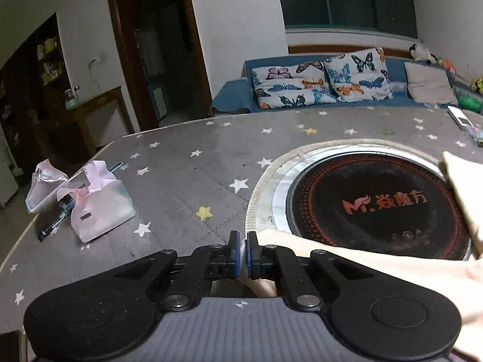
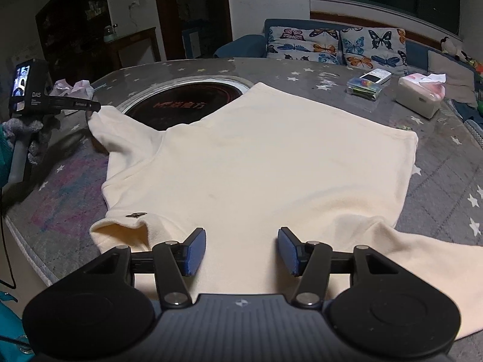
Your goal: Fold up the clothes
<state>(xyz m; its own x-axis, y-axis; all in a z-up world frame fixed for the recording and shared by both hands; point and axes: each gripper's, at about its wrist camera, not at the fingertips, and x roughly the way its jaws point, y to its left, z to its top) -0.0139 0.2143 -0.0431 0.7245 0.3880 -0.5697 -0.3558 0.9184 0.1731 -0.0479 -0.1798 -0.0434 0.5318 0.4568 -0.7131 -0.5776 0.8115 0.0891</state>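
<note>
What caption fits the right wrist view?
Open right gripper over cream shirt on star-print table; left gripper pinches a sleeve.

The left gripper [image 1: 243, 252] is seen with its blue-padded fingers [image 1: 235, 253] drawn almost together, a thin fold of cream cloth [image 1: 392, 274] being pinched between them. From the right wrist view, the same gripper [image 2: 90, 106] is held out level at the far left, gripped by a gloved hand [image 2: 31, 134] on its handle, a teal sleeve [image 2: 4, 157] showing behind. The right gripper [image 2: 241, 250] is held low, its fingers [image 2: 194, 252] spread wide apart, with nothing between them.
</note>
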